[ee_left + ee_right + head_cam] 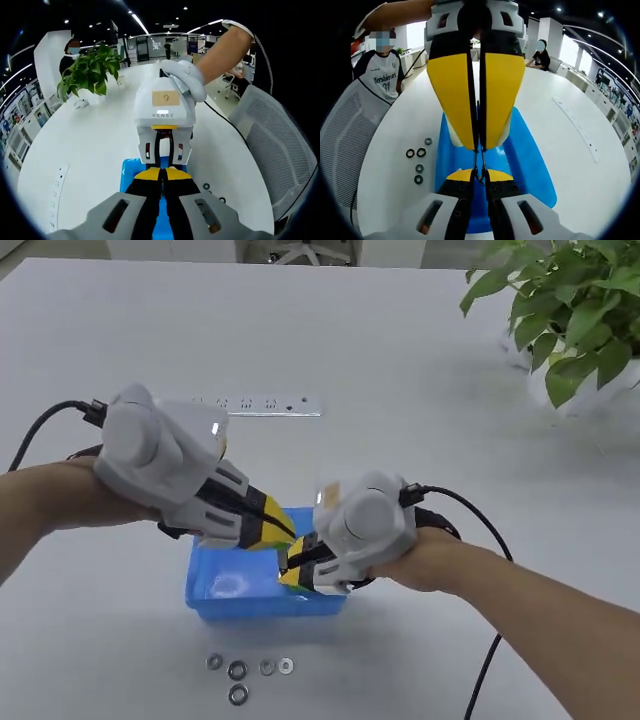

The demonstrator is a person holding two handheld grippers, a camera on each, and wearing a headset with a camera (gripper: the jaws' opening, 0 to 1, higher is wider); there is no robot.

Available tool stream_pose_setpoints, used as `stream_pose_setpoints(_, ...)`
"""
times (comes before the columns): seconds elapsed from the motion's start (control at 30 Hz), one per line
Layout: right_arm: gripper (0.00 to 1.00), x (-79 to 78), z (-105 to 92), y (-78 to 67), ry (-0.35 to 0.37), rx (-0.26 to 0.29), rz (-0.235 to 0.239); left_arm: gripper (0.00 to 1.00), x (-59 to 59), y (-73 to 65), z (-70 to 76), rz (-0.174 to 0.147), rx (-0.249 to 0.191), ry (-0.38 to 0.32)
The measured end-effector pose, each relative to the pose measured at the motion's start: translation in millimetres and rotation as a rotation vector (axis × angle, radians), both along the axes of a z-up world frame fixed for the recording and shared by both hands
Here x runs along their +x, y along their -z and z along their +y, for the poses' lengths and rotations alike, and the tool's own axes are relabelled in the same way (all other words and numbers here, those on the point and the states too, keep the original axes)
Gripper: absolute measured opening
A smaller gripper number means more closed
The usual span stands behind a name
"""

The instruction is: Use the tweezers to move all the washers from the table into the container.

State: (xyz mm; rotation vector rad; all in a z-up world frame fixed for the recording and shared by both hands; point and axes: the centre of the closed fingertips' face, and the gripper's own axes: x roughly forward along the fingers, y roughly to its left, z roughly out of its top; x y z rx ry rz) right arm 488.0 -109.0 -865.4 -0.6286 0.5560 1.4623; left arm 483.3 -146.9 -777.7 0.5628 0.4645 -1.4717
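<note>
My two grippers meet tip to tip over the blue container point(228, 592). The left gripper point(283, 537) comes in from the left, the right gripper point(291, 566) from the right. In the right gripper view thin dark tweezers point(479, 152) run from the left gripper's shut yellow jaws point(479, 146) down into my right gripper point(480, 176), also shut on them. In the left gripper view the left gripper point(163, 173) faces the right one's white body point(165, 107). Several washers point(238, 671) lie on the table in front of the container, also seen as washers point(419, 160).
A white power strip point(260, 403) lies behind the container. A potted plant point(570, 310) stands at the far right. Black cables trail from both grippers. A mesh chair point(272, 145) stands beside the table. Open tabletop surrounds the container.
</note>
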Motion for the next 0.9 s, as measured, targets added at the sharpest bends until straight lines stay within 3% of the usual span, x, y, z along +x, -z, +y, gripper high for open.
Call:
stream_pose_setpoints(0.43, 0.12, -0.1, 1.1, -2.6, -0.005, 0.0, -0.008, 0.05, 0.0, -3.2, -0.1, 0.01, -0.002, -0.007)
stream_pose_setpoints(0.9, 0.12, -2.4, 4.7, -22.0, -0.01, 0.018, -0.045, 0.05, -4.1, -21.8, 4.3, -0.008, -0.006, -0.013)
